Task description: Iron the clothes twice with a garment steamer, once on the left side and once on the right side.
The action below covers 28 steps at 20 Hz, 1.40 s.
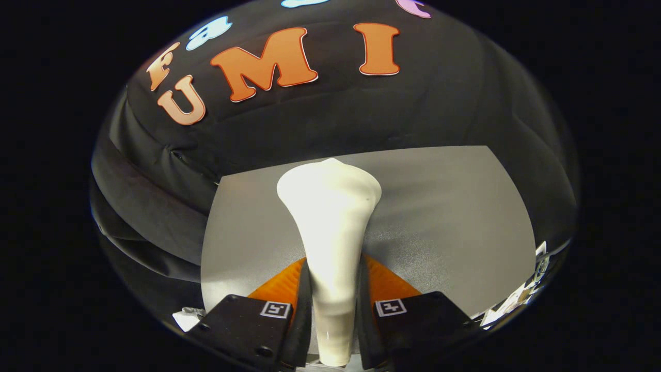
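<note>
The gripper (333,310) has its jaws clenched on the garment steamer (330,232), one finger pressing each side of its narrow white handle. The handle runs straight up between the two fingers, thin where they squeeze it and widening steadily beyond them into a broad, rounded head. That head sits well ahead of the fingertips, its top edge reaching about as far as the far edge of the grey surface behind it. The steamer is a glossy cream white all over, with a small dark dot near the right shoulder of the head. Its lower end reaches down past the grip, between the fingers' bases

Behind and below the steamer lies a flat, plain grey sheet (444,217), smooth and without folds; whether this is the clothes laid out or a bare table cannot be told from here. The steamer's head appears over the middle of this grey area, a little toward its left half, and it is not clear whether the head touches the surface or hangs above it. A soft shadow falls on the grey just right of the handle

Black cloth (170,196) hangs around the grey sheet on the far side and on both flanks, creased into folds at the left. Near the left finger's base a small pale scrap (187,318) shows, too blurred to identify
</note>
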Each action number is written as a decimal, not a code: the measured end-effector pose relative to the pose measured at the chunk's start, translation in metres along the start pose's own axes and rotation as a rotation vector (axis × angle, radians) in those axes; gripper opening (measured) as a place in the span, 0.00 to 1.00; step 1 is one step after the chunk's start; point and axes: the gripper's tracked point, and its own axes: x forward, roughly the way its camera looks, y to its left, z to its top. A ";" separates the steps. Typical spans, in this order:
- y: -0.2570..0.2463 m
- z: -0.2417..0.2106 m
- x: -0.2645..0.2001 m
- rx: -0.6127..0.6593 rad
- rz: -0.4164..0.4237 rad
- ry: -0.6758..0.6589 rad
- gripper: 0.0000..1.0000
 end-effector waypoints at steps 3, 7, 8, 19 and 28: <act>0.007 0.000 -0.007 -0.013 0.014 -0.050 0.42; 0.001 0.011 -0.034 0.010 0.001 -0.170 0.43; 0.000 0.014 -0.041 0.021 -0.004 -0.206 0.43; 0.020 -0.011 -0.138 0.116 -0.057 -0.475 0.35; 0.109 -0.052 -0.213 0.052 -0.069 -0.598 0.35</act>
